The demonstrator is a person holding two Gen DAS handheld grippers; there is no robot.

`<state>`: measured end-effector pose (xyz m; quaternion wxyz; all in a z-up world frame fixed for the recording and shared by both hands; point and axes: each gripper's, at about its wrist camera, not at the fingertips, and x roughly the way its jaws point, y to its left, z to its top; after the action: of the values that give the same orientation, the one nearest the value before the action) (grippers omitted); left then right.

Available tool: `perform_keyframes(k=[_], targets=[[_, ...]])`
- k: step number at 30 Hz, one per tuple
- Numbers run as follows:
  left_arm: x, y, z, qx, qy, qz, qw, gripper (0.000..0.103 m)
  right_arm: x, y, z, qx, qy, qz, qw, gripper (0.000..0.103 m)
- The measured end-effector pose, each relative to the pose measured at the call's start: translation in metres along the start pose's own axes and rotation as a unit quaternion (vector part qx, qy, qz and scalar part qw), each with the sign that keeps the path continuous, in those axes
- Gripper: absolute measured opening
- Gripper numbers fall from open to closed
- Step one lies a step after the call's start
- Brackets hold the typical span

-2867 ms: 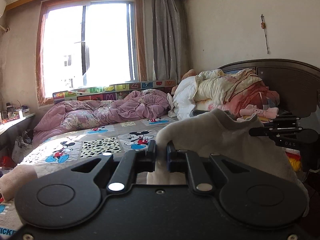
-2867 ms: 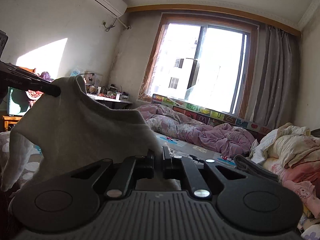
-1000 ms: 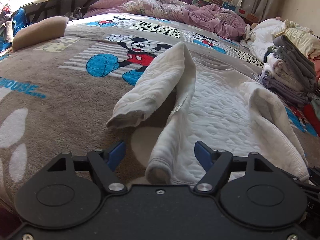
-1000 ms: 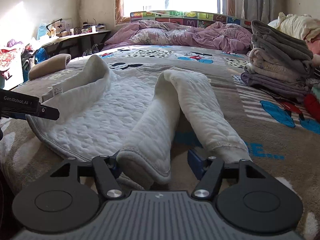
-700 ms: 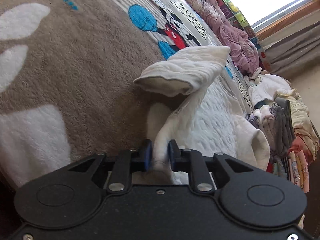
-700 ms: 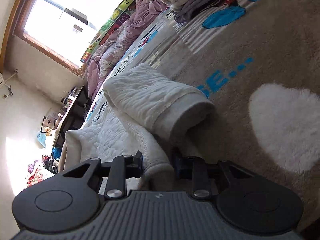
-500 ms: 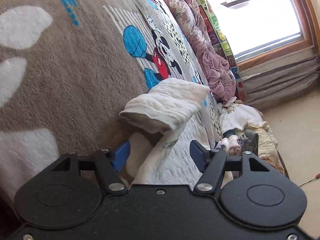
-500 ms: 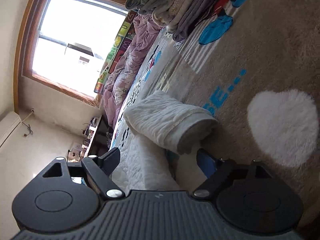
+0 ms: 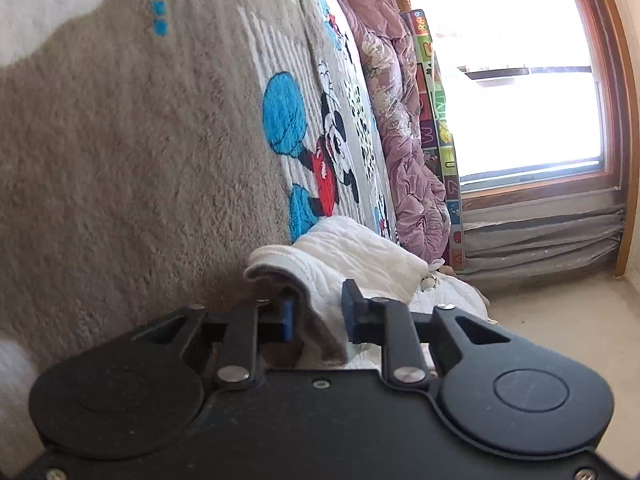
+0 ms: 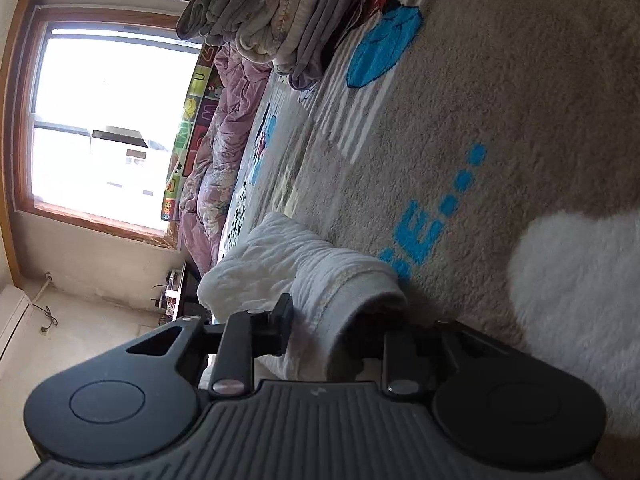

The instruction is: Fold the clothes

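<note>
- Left wrist view: the left gripper (image 9: 316, 314) lies low over the bed, rolled on its side, so the blanket (image 9: 140, 160) fills the left of the picture and the window (image 9: 516, 80) stands on the right.
- Its jaws have closed to a narrow gap, and a thick fold of the white quilted garment (image 9: 352, 256) sits between the blue pads, which press it on both sides; gripping the cuffed edge gives a firm hold for carrying the sleeve.
- The garment lies on the blanket just ahead of the gripper, its sleeve doubled back on itself, near the printed cartoon mouse (image 9: 328, 152).
- A pink quilt (image 9: 404, 128) is bunched along the far side of the bed, well apart from the work, which leaves the middle free as a folding surface.
- Right wrist view: the right gripper (image 10: 332, 332) is rolled the opposite way, mirroring the left, probably so that each takes one sleeve.
- Its jaws are closing on the other sleeve's rolled cuff (image 10: 340, 300); one finger shows against the cloth, the other is hidden behind it, so full contact cannot be confirmed, though the cloth looks pinched.
- A stack of folded clothes (image 10: 280, 12) rests farther up the bed, apparently finished pieces kept aside.
- Judged stage: sleeves taken, inward fold across the body not yet made.
</note>
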<state>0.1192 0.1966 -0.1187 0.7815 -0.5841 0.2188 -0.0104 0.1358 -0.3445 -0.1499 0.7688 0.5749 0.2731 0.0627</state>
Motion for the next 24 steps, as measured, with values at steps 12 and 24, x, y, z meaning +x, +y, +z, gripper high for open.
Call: perform_keyframes(k=[12, 24], targets=[[0.036, -0.093, 0.059, 0.344, -0.13, 0.198, 0.9087, 0.02, 0.002, 0.032, 0.118, -0.131, -0.13, -0.07, 0.98, 0.017], [0.026, -0.046, 0.041, 0.099, 0.023, 0.109, 0.9888, 0.054, -0.015, -0.003, 0.048, -0.005, -0.061, -0.056, 0.996, 0.063]])
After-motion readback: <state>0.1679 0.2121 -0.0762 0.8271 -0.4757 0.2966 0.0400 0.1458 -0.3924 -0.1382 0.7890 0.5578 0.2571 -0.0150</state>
